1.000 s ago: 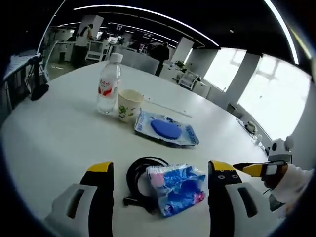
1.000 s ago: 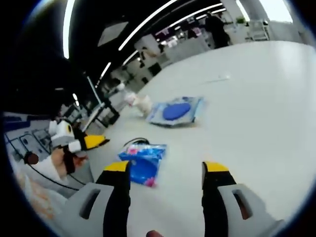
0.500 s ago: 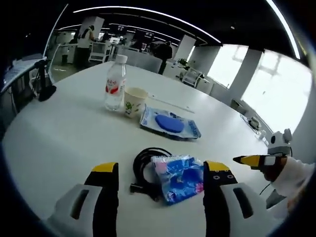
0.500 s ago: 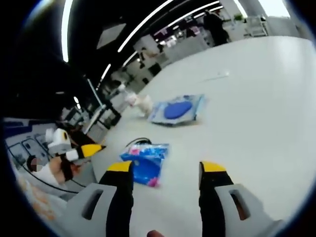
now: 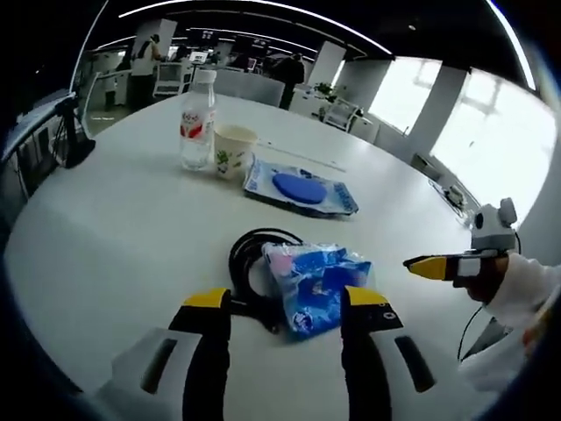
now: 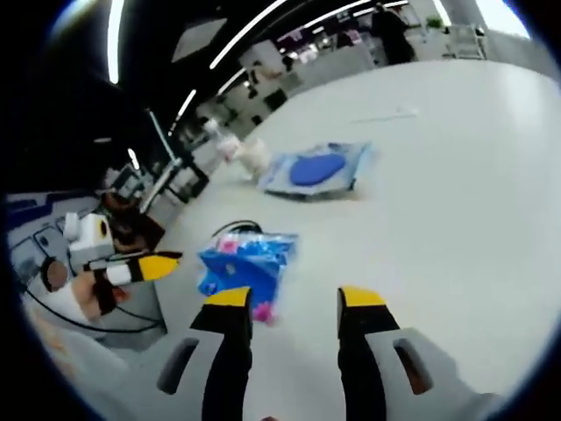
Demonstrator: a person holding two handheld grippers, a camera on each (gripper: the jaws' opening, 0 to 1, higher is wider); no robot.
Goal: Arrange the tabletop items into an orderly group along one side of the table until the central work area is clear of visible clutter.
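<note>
Sitting on the white table [image 5: 96, 237], a water bottle [image 5: 196, 121], paper cup [image 5: 233, 151] and flat packet [image 5: 301, 189] holding a blue disc are lining up far off. I'm narrowing my left gripper [image 5: 287, 303] and right gripper [image 6: 292, 298], both spread empty, nearer the blue-pink pack [image 5: 313, 282] overlapping the black cable coil [image 5: 252, 265].

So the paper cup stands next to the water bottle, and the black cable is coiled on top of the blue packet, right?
Not quite. In the left gripper view the blue packet lies on the black cable, not under it. The paper cup does stand next to the water bottle.
</note>
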